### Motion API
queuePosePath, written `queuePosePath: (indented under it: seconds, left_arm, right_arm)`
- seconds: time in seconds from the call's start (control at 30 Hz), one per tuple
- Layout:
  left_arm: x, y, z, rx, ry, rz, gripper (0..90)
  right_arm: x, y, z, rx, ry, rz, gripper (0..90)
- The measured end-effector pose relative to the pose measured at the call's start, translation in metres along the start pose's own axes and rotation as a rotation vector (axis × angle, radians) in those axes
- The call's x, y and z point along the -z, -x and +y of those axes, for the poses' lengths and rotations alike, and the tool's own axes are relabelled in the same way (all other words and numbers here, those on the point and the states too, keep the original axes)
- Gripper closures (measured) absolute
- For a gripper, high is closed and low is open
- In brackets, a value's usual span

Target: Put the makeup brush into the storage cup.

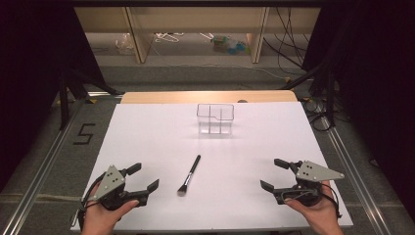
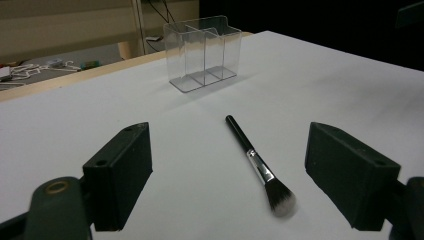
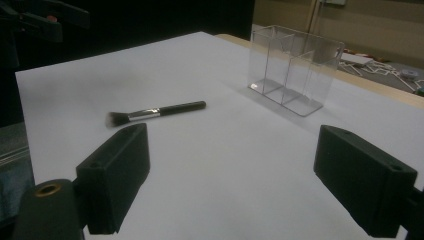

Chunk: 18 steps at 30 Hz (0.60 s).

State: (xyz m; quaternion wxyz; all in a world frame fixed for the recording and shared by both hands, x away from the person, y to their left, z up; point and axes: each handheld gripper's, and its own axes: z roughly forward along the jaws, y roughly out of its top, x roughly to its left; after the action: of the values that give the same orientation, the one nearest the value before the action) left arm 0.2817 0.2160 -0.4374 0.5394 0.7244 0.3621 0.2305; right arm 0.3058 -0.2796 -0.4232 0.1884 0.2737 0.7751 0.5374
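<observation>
A black-handled makeup brush (image 1: 189, 174) lies flat on the white table (image 1: 147, 132), bristles toward the near edge; I also see the brush (image 2: 255, 165) between my left jaws' line of sight and the brush (image 3: 155, 113) off to the left of my right jaws. A clear plastic organizer (image 1: 215, 118) with several compartments stands upright and empty at the table's far middle, the same organizer (image 2: 202, 52) and organizer (image 3: 295, 67) ahead of each gripper. My left gripper (image 1: 145, 176) rests open at the near left. My right gripper (image 1: 270, 174) rests open at the near right. Neither holds anything.
A wooden strip (image 1: 208, 96) borders the table's far edge. Beyond it the floor holds cables and small clutter (image 1: 230, 45) under shelving. Metal rails (image 1: 352, 171) run along both sides of the table, with dark curtains further out.
</observation>
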Motion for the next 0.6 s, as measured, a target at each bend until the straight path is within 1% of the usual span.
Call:
queuePosePath:
  seconds: [0.03,0.07,0.1,0.13,0.17,0.2,0.27,0.3,0.33,0.37,0.4,0.43,0.47,0.5,0.53,0.57,0.6]
  left_arm:
    - [0.0,-0.001,0.001,-0.026,-0.006,0.0,19.1]
    - [-0.001,0.001,0.003,-0.037,-0.026,0.01,19.2]
    - [-0.001,0.001,0.003,-0.037,-0.026,0.01,19.4]
    - [-0.002,0.003,0.007,-0.04,-0.047,0.012,19.7]
    - [-0.002,0.003,0.007,-0.04,-0.047,0.012,20.3]
    - [-0.003,0.004,0.008,-0.039,-0.057,0.012,20.8]
    - [-0.007,0.005,0.012,-0.051,-0.1,0.004,21.4]
    - [-0.009,0.006,0.013,-0.046,-0.118,0.007,21.8]
    - [-0.014,0.007,0.018,-0.048,-0.175,0.005,22.1]
    - [-0.014,0.007,0.018,-0.048,-0.175,0.005,22.2]
    - [-0.017,0.007,0.02,-0.053,-0.199,-0.001,22.4]
    - [-0.019,0.008,0.023,-0.055,-0.22,0.0,22.6]
    - [-0.025,0.008,0.028,-0.066,-0.253,0.005,23.1]
    - [-0.025,0.008,0.028,-0.066,-0.253,0.005,23.4]
    - [-0.027,0.008,0.03,-0.085,-0.282,0.003,23.7]
    - [-0.029,0.009,0.033,-0.091,-0.301,0.008,23.7]
    - [-0.032,0.009,0.035,-0.096,-0.313,0.002,24.1]
  right_arm:
    - [0.0,-0.001,0.0,-0.01,-0.002,0.001,15.7]
    - [0.0,-0.001,0.0,-0.01,-0.002,0.0,15.7]
    - [0.0,0.0,0.0,-0.001,0.004,-0.004,15.7]
    - [0.0,0.001,0.0,-0.002,-0.001,-0.001,15.7]
    - [-0.001,0.001,0.0,-0.004,0.004,0.002,15.7]
    - [0.0,0.001,0.0,-0.006,-0.002,0.001,15.7]
    - [0.0,0.0,0.0,-0.001,-0.003,-0.006,15.7]
    - [0.001,0.0,0.0,0.0,-0.002,-0.007,15.7]
    - [0.001,0.0,0.0,-0.002,-0.002,-0.008,15.7]
    - [0.001,0.0,0.0,-0.011,-0.012,-0.005,15.7]
    - [0.002,0.0,0.001,-0.006,-0.03,-0.009,15.7]
    - [0.002,0.0,0.001,0.004,-0.024,-0.015,15.7]
    - [0.002,0.0,0.001,0.005,-0.023,-0.015,15.7]
    - [0.002,0.0,0.001,0.007,-0.021,-0.017,15.7]
    - [0.002,0.0,0.001,0.007,-0.021,-0.016,15.7]
    - [0.002,0.0,0.001,0.007,-0.021,-0.016,15.7]
    - [0.001,0.0,0.0,0.002,-0.005,-0.01,15.7]
